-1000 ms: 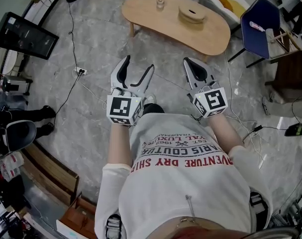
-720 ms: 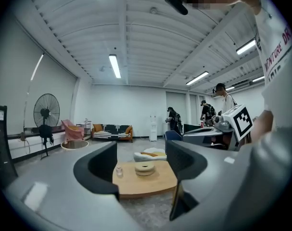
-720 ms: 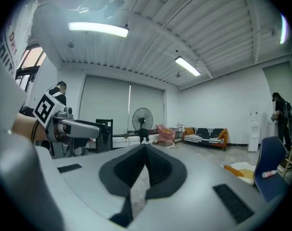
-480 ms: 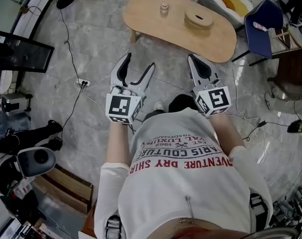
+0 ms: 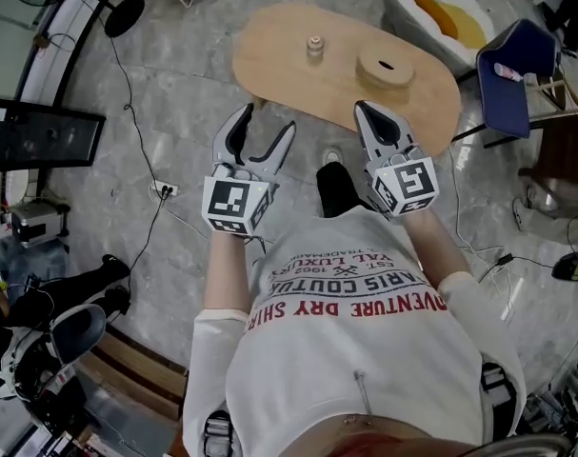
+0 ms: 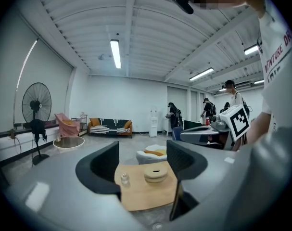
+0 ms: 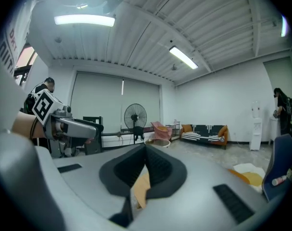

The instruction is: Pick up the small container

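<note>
The small container (image 5: 314, 46), a little clear jar with a pale cap, stands upright on the low oval wooden table (image 5: 279, 65), left of a round wooden disc (image 5: 386, 68) with a hole in its top. Both grippers hang in the air short of the table's near edge. My left gripper (image 5: 263, 131) is open with nothing between its jaws; in its own view the left gripper (image 6: 143, 162) frames the container (image 6: 125, 179) and disc (image 6: 156, 173) far ahead. My right gripper (image 5: 368, 112) is shut and empty; the right gripper (image 7: 146, 150) shows only a sliver of table.
A white seat with an orange cushion (image 5: 436, 8) and a blue chair (image 5: 517, 74) stand beyond the table on the right. Cables and a power strip (image 5: 165, 190) lie on the grey floor at left. A dark monitor (image 5: 41, 136) is at far left. People stand in the distance.
The person has stepped toward the table, which now lies lower in the view and closer to both grippers. Neither gripper's jaws have changed.
</note>
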A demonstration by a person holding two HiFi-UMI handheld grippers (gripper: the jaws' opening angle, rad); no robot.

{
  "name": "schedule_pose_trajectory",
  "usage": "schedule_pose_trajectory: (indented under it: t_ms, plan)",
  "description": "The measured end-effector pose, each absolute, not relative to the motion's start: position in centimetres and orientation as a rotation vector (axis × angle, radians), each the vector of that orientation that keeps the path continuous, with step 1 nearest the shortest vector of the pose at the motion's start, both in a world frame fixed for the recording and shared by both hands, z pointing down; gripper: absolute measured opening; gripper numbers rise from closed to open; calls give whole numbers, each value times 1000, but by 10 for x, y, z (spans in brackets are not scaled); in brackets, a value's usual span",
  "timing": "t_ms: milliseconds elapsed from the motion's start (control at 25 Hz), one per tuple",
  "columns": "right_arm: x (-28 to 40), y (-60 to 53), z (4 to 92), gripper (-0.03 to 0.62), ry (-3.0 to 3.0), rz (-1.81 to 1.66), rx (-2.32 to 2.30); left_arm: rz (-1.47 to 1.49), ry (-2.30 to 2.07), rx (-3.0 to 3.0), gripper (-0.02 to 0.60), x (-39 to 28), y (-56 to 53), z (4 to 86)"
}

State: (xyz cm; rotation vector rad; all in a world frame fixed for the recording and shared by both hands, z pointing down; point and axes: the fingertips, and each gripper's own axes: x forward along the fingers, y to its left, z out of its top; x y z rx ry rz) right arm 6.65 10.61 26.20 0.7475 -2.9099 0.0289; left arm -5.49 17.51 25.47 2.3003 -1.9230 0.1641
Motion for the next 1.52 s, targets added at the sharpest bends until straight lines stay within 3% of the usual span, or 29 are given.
schedule_pose_trajectory:
  t_ms: [600, 1000, 1520]
  plan:
    - [12, -114, 288, -12, -2867, 85, 688, 195, -1874, 2293, 314, -95, -51, 277]
    - [0, -169, 370, -12, -2707, 267, 902, 298, -1541, 2425, 341, -98, -134, 376]
    - [-32, -208, 517, -12, -2493, 428, 1119, 467, -1200, 2464, 390, -114, -187, 567]
